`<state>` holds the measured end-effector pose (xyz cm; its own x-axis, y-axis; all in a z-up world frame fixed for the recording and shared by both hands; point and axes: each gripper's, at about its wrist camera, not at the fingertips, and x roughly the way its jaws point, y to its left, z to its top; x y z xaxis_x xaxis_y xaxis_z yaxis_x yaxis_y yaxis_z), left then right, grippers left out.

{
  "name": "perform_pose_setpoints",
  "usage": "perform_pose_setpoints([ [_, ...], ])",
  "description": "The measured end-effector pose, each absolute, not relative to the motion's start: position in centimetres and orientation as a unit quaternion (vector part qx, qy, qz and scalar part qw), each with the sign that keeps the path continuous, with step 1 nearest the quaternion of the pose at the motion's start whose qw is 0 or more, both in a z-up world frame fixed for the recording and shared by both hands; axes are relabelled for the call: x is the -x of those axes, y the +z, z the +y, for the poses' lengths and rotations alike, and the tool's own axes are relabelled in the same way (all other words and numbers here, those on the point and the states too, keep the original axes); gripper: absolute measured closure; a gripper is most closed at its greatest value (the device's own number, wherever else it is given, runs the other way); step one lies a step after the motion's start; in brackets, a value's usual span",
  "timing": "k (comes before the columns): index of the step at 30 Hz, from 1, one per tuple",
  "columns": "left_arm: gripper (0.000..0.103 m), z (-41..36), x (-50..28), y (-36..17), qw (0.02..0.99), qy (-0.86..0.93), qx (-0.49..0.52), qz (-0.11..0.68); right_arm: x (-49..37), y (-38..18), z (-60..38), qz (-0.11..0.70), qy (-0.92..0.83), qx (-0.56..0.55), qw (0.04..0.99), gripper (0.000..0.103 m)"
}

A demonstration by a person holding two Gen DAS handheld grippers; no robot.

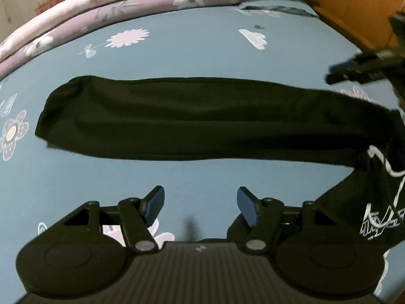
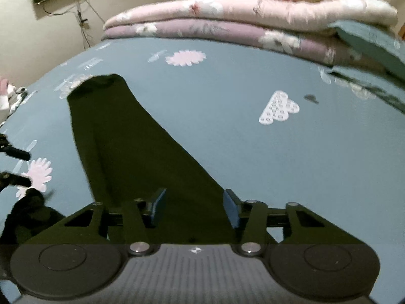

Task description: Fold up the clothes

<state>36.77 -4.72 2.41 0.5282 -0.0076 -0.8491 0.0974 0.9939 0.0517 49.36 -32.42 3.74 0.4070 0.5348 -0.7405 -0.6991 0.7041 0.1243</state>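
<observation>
black garment point(image 1: 192, 119) lies as a long band mid-frame on the bed point(image 1: 202, 50), flat for creasing; my left tongs point(image 1: 200, 207) & right tongs point(image 2: 195, 207) both gape, empty.

The garment's point(image 1: 192, 119) right end runs off the picture edge beyond the left gripper's point(image 1: 200, 206) jaws, its white print point(image 1: 382, 217) too cut and blurred to read. Under the right gripper point(image 2: 195, 209), the cloth's near end is hidden behind the jaws. The other gripper point(image 2: 15, 167), far left of them, is cropped and blurred.
</observation>
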Motion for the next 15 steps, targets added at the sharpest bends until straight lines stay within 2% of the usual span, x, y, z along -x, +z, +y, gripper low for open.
perform_pose_setpoints([
  [15,0.038,-3.0,-35.9,1.6,0.872,-0.017,-0.011,0.489,-55.0,-1.7,-24.6,0.432,0.403,0.173,0.788,0.052],
])
